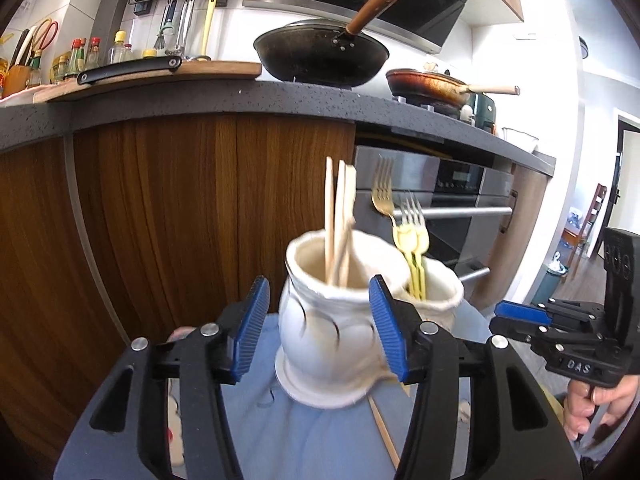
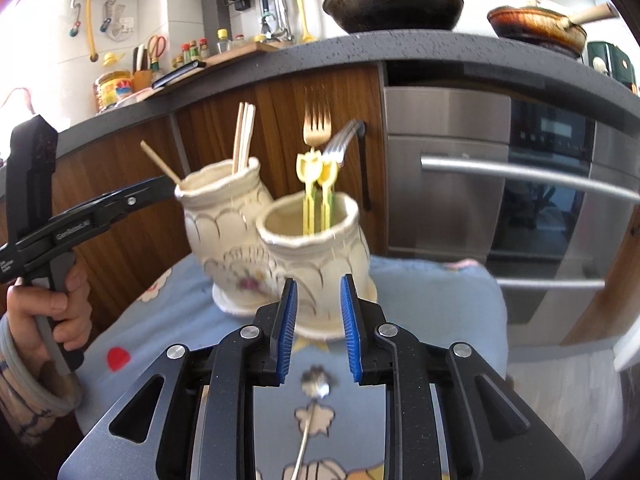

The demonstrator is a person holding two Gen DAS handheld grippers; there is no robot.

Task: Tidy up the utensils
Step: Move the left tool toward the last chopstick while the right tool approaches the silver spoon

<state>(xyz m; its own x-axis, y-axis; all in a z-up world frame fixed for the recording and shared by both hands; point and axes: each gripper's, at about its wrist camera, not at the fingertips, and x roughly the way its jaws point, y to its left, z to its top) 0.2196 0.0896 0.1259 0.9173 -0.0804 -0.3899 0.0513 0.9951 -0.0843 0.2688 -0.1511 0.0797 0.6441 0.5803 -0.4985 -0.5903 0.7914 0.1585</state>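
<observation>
The left tongs (image 1: pixel 319 282) stand wide, one blue pad on either side of the chopstick jar (image 1: pixel 320 332) and clear of its walls; nothing is clamped between them. A loose chopstick (image 1: pixel 384 432) runs under the right-hand pad. Seen from the right wrist, it juts up and to the left past the tip of these tongs by the jar's rim. I cannot tell whether anything pins it there.

The right tongs (image 2: pixel 318 280) are at a narrow gap and empty, hovering just in front of the fork jar (image 2: pixel 320 256). A metal spoon (image 2: pixel 316 386) lies on the blue flowered cloth (image 2: pixel 432 304) directly beneath them, bowl end towards the jars.

The two cream jars touch. The chopstick jar sits to the left and farther back and holds several upright chopsticks (image 1: pixel 338 220). The fork jar sits to the right and nearer and holds the forks (image 2: pixel 318 128).

The step in hand looks like getting the stray chopstick in with the others. To do it well:

- Close on the stick itself, not the jar.
- Raise its end above the rim, then let it go upright.
- Keep the pads off the jar, which looks light enough to tip against its neighbour.

The spoon probably comes next. The right tongs should drop straight down and pinch its thin handle across the width.
</observation>
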